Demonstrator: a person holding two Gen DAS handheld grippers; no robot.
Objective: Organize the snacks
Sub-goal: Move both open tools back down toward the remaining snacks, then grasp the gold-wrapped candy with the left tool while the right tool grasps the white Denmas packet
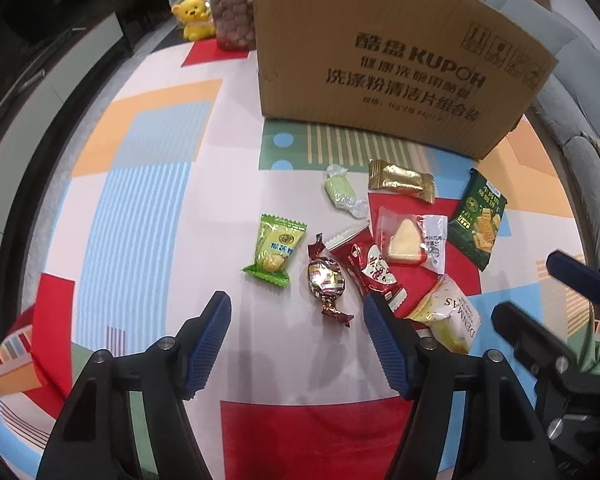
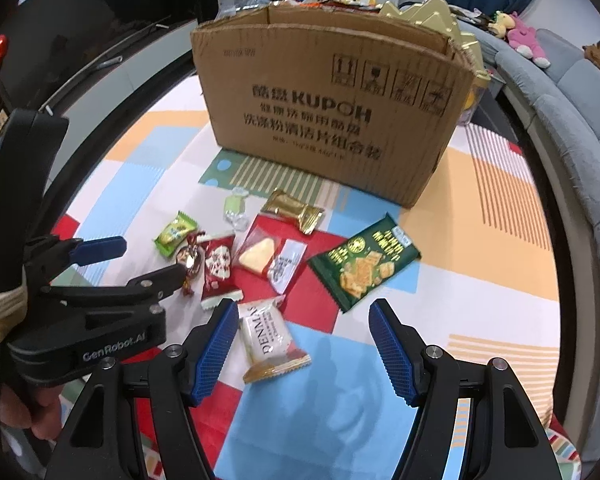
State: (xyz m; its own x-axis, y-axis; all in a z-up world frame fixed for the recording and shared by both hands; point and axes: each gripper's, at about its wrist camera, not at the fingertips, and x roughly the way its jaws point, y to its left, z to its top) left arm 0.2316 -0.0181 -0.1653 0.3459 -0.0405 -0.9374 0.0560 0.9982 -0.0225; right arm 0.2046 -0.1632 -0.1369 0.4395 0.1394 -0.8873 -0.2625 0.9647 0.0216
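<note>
Hovering over loose snacks, both grippers empty.

Left gripper (image 1: 296,312) has jaws apart, straddling the foil candy (image 1: 327,280) at 12 o'clock, likely its pick. Right gripper (image 2: 304,320) is also parted, the white pack (image 2: 269,338) just inside its left finger. Remaining snacks lie spread on the mat (image 2: 480,240) before the box (image 2: 332,108) at 12 o'clock, probably their destination.

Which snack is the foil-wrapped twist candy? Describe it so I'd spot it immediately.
Start at the big cardboard box and come down to the snacks scattered before it. The twist candy lies between the green packet and the red packet; it alone has shiny, dark-red twisted ends.
</note>
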